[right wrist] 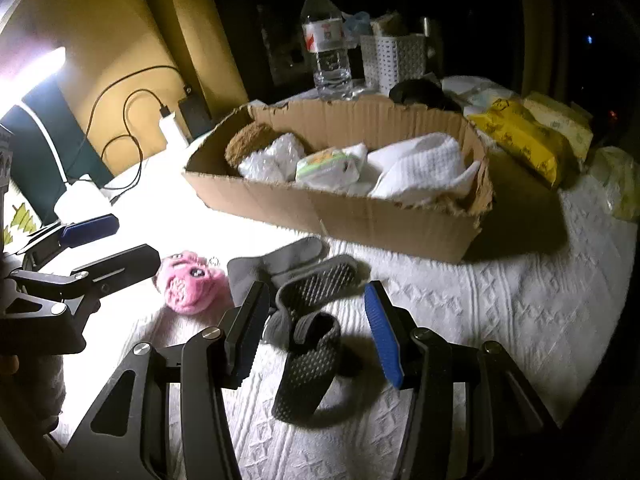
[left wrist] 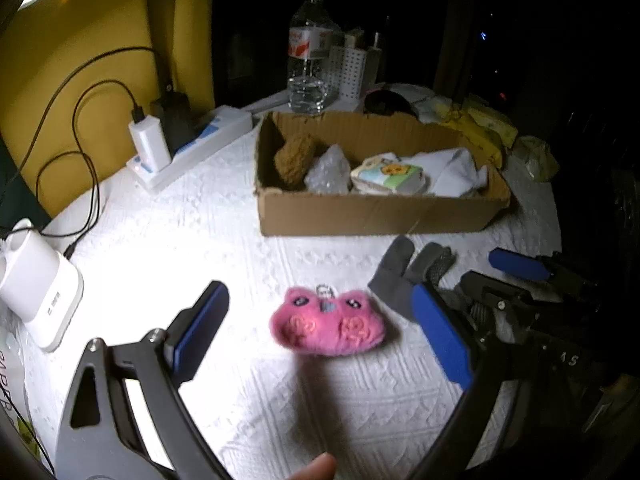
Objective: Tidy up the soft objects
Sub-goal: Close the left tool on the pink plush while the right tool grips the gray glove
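A pink plush toy (left wrist: 326, 322) lies on the white cloth; it also shows in the right wrist view (right wrist: 192, 284). My left gripper (left wrist: 320, 332) is open, its blue pads either side of the toy, not touching it. Grey grip socks (right wrist: 306, 308) lie to the toy's right; they also show in the left wrist view (left wrist: 412, 270). My right gripper (right wrist: 316, 336) is open over the socks, holding nothing. The cardboard box (left wrist: 376, 212) behind holds a brown plush (left wrist: 294, 158), bubble wrap, a tissue pack (left wrist: 390, 176) and a white cloth (left wrist: 448, 170).
A water bottle (left wrist: 308, 52) and white perforated basket (right wrist: 394, 60) stand behind the box. A power strip (left wrist: 192, 146) with a charger and cables lies at the left. A white device (left wrist: 36, 288) stands at the near left. Yellow packets (right wrist: 524, 136) lie right of the box.
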`<state>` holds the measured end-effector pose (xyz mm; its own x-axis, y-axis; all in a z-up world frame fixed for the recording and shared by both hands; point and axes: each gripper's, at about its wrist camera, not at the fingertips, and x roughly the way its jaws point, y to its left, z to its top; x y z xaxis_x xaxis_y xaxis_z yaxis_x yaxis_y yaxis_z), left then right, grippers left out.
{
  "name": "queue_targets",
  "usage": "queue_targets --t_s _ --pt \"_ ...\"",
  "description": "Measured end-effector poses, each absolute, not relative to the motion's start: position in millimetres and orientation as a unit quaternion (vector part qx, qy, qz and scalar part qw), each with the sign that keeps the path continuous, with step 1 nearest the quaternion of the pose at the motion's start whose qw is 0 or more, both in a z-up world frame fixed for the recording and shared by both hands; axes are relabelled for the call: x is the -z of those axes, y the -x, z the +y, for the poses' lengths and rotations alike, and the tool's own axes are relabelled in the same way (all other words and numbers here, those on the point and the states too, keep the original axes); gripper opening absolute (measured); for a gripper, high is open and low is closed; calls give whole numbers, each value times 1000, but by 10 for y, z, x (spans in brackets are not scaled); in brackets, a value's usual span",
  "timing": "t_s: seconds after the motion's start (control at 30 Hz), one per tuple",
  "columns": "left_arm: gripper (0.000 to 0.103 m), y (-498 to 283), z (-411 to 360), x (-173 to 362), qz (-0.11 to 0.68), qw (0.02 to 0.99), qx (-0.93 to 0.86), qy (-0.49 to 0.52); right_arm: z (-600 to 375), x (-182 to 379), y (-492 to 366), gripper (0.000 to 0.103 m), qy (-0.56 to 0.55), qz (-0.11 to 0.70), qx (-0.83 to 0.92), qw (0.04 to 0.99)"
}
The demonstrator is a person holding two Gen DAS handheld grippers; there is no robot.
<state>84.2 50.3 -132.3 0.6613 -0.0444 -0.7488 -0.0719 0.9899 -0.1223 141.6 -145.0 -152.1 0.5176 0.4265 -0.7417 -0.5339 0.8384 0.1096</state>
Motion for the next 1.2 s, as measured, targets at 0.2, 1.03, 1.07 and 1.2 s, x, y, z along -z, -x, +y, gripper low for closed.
queue_targets --t_s 0.2,1.03,1.07,1.2 --pt "94 -769 467 1413 421 904 -6 70 -1397 1610 -1346 53 66 414 -285 862" --pt "94 -930 442 1728 450 890 -23 66 -1275 1885 -1447 53 62 431 -308 846" --pt "94 -937 451 1742 451 890 -25 67 -1281 1891 -1447 53 61 430 -309 846" --pt "94 -978 498 1776 453 888 -25 77 -1276 1906 -1456 53 59 428 -317 844"
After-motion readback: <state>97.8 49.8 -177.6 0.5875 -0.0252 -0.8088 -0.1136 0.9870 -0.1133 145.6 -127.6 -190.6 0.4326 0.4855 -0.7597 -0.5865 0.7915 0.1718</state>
